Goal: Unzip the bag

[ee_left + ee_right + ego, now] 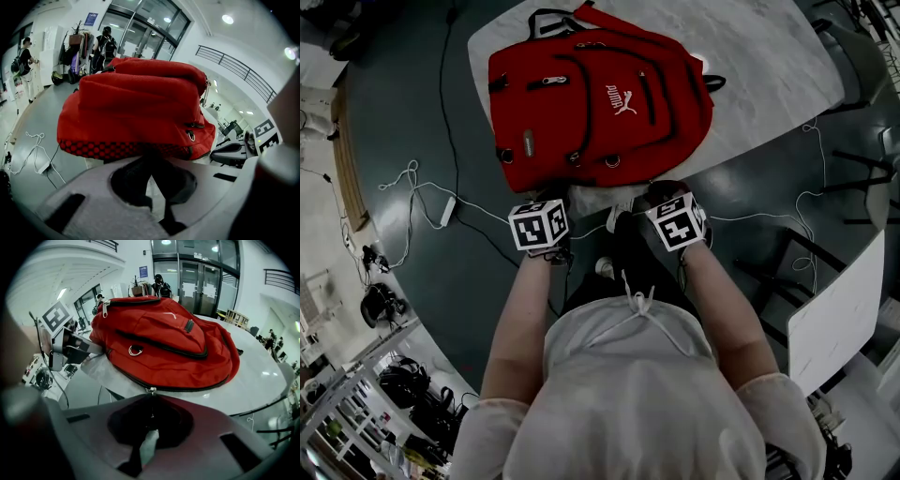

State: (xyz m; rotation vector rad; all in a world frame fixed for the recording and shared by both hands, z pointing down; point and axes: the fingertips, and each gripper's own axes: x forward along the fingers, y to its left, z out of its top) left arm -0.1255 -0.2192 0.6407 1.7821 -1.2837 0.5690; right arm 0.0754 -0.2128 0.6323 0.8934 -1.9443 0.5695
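A red backpack (600, 94) lies flat on a round white marble table (769, 75), its bottom end over the near edge. My left gripper (549, 199) is at the bag's lower left corner. In the left gripper view its dark fingers (136, 176) meet on the checkered bottom edge of the backpack (136, 108), so my left gripper (149, 152) is shut on it. My right gripper (662, 192) sits at the lower right. Its jaws meet at the small metal zipper pull (150, 390) on the black main zipper (187, 387), with my right gripper (150, 398) shut on that pull.
White cables and a power strip (447, 210) lie on the dark floor left of the table. A white board (839, 309) and dark chairs (862, 56) stand at the right. People (105, 44) stand far off by glass doors.
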